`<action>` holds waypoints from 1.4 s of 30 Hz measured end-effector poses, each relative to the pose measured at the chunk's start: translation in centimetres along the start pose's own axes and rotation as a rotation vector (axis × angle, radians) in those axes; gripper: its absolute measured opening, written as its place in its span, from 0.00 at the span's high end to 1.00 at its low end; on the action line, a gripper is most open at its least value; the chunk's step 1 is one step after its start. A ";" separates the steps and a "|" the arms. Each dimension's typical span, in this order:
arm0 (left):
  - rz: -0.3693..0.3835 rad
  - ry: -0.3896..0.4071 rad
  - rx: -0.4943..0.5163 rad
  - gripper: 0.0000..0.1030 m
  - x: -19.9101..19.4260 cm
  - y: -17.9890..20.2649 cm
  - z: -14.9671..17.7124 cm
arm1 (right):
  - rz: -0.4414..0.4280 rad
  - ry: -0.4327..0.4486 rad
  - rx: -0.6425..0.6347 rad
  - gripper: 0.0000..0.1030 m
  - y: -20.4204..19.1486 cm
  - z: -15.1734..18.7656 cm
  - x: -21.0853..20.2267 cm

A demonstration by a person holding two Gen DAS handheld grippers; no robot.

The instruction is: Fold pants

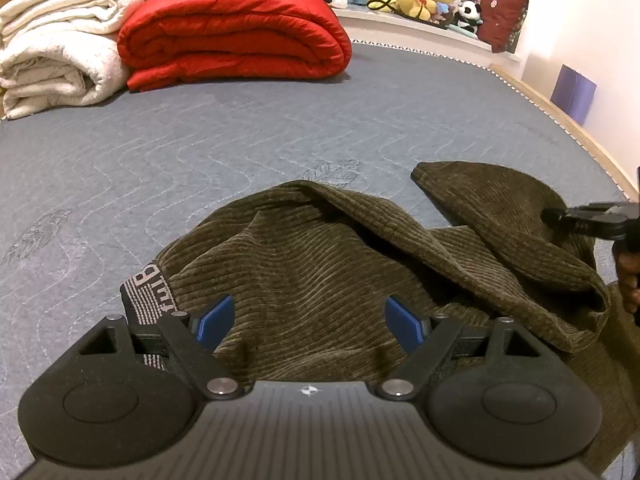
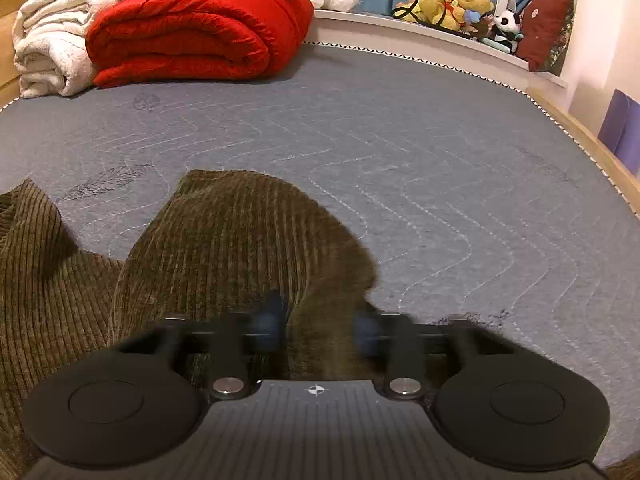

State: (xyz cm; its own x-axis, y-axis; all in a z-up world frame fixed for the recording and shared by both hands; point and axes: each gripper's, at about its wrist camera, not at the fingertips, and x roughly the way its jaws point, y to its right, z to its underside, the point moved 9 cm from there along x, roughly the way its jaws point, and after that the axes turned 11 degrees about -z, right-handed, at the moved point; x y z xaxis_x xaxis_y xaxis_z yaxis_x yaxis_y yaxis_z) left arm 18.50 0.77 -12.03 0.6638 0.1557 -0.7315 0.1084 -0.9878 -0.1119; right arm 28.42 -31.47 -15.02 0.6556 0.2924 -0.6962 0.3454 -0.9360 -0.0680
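The olive-brown corduroy pants (image 1: 320, 264) lie crumpled on the grey quilted bed (image 1: 240, 140) — long axis unclear. The left gripper (image 1: 308, 322) hovers wide. The right gripper (image 2: 320, 330) pinches a raised fold.

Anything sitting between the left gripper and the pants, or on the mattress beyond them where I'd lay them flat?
Nothing visible. The left gripper hangs open directly over the olive corduroy pants, with no object between. The grey mattress beyond them is bare up to the red quilt and white blankets stacked at the far edge.

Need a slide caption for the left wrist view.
Open left gripper poised over crumpled olive corduroy pants on grey quilted mattress.
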 end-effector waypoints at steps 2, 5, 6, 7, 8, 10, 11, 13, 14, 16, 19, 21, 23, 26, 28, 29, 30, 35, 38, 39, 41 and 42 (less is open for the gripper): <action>-0.001 -0.001 0.000 0.16 0.0 0.0 0.0 | -0.037 0.019 -0.029 0.91 -0.6 -1.4 0.1; -0.006 -0.001 -0.004 0.16 0.1 -0.3 0.0 | -0.134 0.116 -0.009 0.92 -1.3 -3.6 -2.7; -0.010 -0.001 -0.008 0.16 0.1 -0.4 0.0 | -0.181 0.173 0.053 0.92 -0.9 -4.6 -4.1; -0.012 0.000 -0.012 0.16 0.1 -0.4 -0.1 | -0.196 0.253 0.137 0.92 0.2 -5.6 -5.6; -0.013 0.000 -0.014 0.16 0.1 -0.5 -0.1 | -0.159 0.374 0.248 0.92 2.0 -6.5 -7.5; -0.013 0.003 -0.017 0.16 0.0 -0.5 -0.1 | 0.067 0.673 0.548 0.92 7.4 -5.9 -12.6; -0.011 0.005 -0.015 0.16 -0.1 -0.4 -0.1 | 0.195 0.743 0.719 0.92 9.8 -4.0 -14.5; -0.010 0.005 -0.006 0.16 -0.1 -0.2 -0.1 | 0.347 0.680 0.897 0.90 12.4 -0.7 -14.9; -0.010 0.003 -0.003 0.16 0.0 -0.1 0.0 | 0.400 0.600 0.943 0.83 13.3 0.8 -14.2; -0.007 0.001 -0.002 0.16 0.0 0.1 0.0 | 0.410 0.462 1.057 0.81 14.8 4.1 -12.2; -0.002 0.006 0.003 0.16 -0.2 0.3 0.0 | 0.334 0.388 1.145 0.65 16.2 6.4 -9.7; 0.001 0.006 0.010 0.16 -0.3 0.3 0.2 | 0.350 0.381 1.128 0.55 17.1 6.8 -9.2; 0.000 0.002 0.012 0.16 -0.2 0.1 0.3 | 0.382 0.391 1.156 0.53 17.9 7.6 -9.7; -0.006 -0.002 0.008 0.16 0.1 -0.3 0.4 | 0.390 0.412 1.214 0.52 18.4 8.1 -10.2; -0.010 -0.006 0.001 0.16 0.3 -0.3 0.2 | 0.382 0.411 1.223 0.52 17.6 7.8 -10.3; -0.009 -0.007 -0.001 0.16 0.3 -0.3 0.1 | 0.369 0.407 1.225 0.52 17.1 7.7 -10.3; -0.007 -0.006 -0.002 0.16 0.3 -0.2 0.0 | 0.356 0.400 1.221 0.52 16.1 7.4 -10.5; 0.004 0.001 0.011 0.16 0.3 0.6 0.0 | 0.202 0.342 1.101 0.51 8.3 5.0 -9.2; 0.004 0.001 0.013 0.16 0.3 0.6 0.1 | -0.004 0.207 1.052 0.52 3.5 4.4 -5.5; 0.002 0.000 0.012 0.16 0.3 0.5 0.1 | -0.067 0.166 1.044 0.52 2.1 4.4 -4.3; -0.001 -0.001 0.005 0.16 0.3 0.3 0.0 | -0.135 0.094 1.004 0.52 -0.1 4.6 -2.3; -0.002 -0.001 0.002 0.16 0.3 0.2 0.0 | -0.143 0.072 0.983 0.53 -0.7 4.7 -1.7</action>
State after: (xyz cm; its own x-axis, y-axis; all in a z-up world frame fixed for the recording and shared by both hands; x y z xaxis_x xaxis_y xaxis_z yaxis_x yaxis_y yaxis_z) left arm 18.68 0.61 -12.27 0.6631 0.1580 -0.7317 0.1084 -0.9874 -0.1150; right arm 23.91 -32.28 -17.15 0.7019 0.3954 -0.5924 -0.2639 -0.6281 -0.7320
